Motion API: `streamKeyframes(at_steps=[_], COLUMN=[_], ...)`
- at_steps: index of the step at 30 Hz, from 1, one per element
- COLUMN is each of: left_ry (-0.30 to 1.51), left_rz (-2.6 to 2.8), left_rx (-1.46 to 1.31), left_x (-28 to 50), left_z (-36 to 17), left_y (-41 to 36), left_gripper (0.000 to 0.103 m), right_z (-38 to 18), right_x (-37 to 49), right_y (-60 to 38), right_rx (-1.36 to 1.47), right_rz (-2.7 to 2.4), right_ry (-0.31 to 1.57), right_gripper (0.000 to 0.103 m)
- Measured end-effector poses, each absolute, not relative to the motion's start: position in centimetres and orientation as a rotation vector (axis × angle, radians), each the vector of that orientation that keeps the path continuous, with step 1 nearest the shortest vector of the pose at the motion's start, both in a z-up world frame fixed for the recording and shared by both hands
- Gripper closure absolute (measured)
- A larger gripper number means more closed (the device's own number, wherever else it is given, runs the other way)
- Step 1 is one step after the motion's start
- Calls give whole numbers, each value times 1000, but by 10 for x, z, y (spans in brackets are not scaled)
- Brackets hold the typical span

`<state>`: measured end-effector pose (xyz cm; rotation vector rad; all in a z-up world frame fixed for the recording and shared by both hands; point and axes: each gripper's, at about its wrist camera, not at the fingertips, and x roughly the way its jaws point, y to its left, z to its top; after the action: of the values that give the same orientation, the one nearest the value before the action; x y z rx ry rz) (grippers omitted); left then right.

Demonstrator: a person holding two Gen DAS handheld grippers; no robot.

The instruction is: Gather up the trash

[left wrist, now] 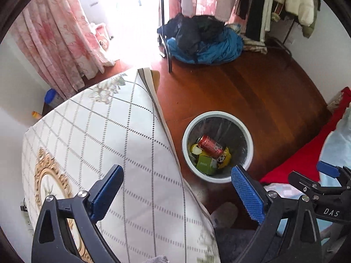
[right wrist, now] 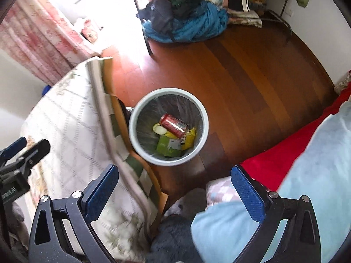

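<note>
A white round trash bin (left wrist: 219, 113) with a clear liner stands on the wooden floor beside a table. Inside lie a red drink can (left wrist: 209, 145), a green carton (left wrist: 205, 164), a yellow wrapper (left wrist: 227, 159) and a pale round lid. My left gripper (left wrist: 177, 169) is open and empty, above the table's corner and the bin's near rim. The right wrist view looks down on the same bin (right wrist: 169, 90), red can (right wrist: 174, 125) and green carton (right wrist: 167, 146). My right gripper (right wrist: 175, 168) is open and empty, just short of the bin.
The table with a checked white cloth (left wrist: 109, 131) fills the left. A red blanket (right wrist: 274, 166) and light blue fabric (right wrist: 296, 186) lie on the right. A pile of blue and dark clothes (left wrist: 204, 41) sits under a clothes rack at the back, with pink curtains (left wrist: 54, 39) at left.
</note>
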<state>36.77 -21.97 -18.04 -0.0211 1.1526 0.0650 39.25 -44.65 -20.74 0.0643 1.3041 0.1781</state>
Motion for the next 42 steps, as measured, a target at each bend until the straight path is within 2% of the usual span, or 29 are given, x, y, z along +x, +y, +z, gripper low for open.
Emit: streamKeyframes(at_steps=[20,31,42], left_ry=[925,849,771], left_rz=[-14,-97,-165], left_rx=[-139,-219,-238], left_x=[208,160,137], left_z=[-43,4,37], left_y=[-198,-185,-184], left_gripper=[3,3,3], right_z=[-18,38,67], right_x=[232,185,165], right_y=[-443,-449,-455], right_rx=[133,186,203], right_rz=[397,483,533], right_ry=[1049,960,929], right_gripper=[0,0,0])
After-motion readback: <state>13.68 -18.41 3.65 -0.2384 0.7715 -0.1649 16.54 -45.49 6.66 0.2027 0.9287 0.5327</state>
